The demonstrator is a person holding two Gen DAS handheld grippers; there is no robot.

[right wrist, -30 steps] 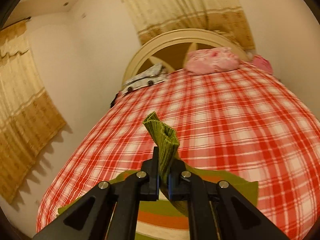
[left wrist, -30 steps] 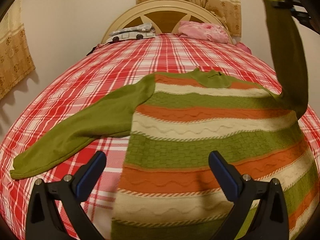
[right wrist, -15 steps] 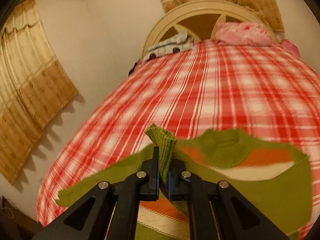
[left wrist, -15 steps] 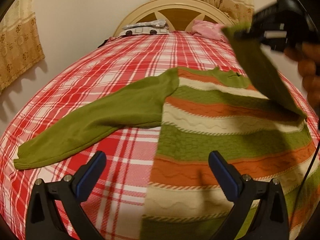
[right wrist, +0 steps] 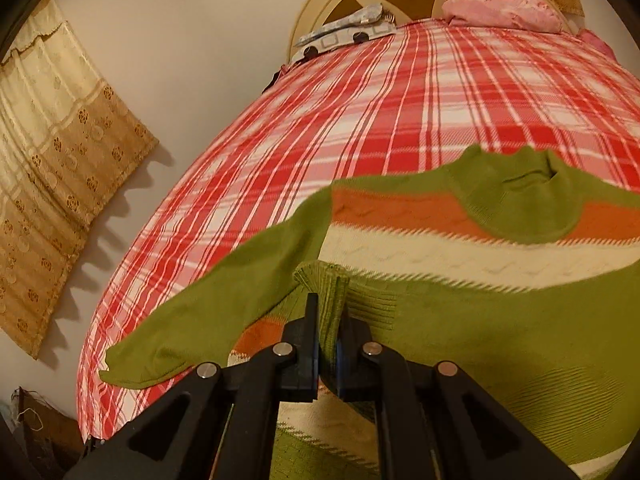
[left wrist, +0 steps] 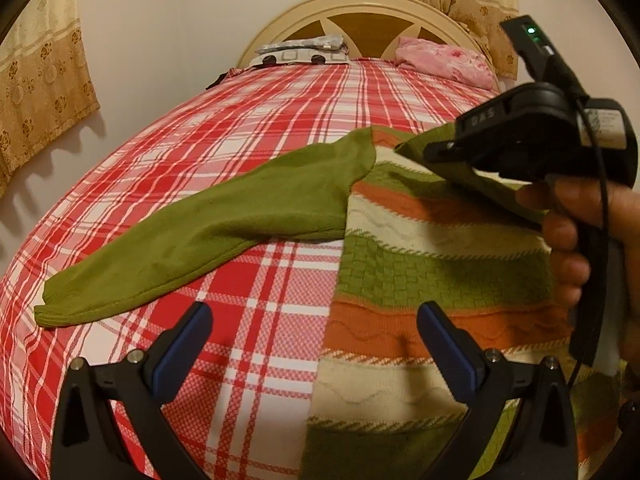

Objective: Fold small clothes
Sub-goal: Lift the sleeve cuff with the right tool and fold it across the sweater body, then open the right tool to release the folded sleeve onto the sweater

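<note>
Green, orange and cream striped knit sweater (left wrist: 420, 272) lies on the red plaid bed (left wrist: 240, 128); right tongs (right wrist: 327, 350) pinch its sleeve cuff (right wrist: 325, 280); left tongs (left wrist: 312, 344) gape above the sweater's left edge.

We looked down at a slant from behind the wide-set left tongs (left wrist: 314, 344), close above the striped sweater (left wrist: 420, 272). Behind the right tongs (right wrist: 327, 344) we sat nearer still. Both views faced the headboard (left wrist: 360, 12) beyond the tongs and shared the plaid bedspread (left wrist: 240, 128).
</note>
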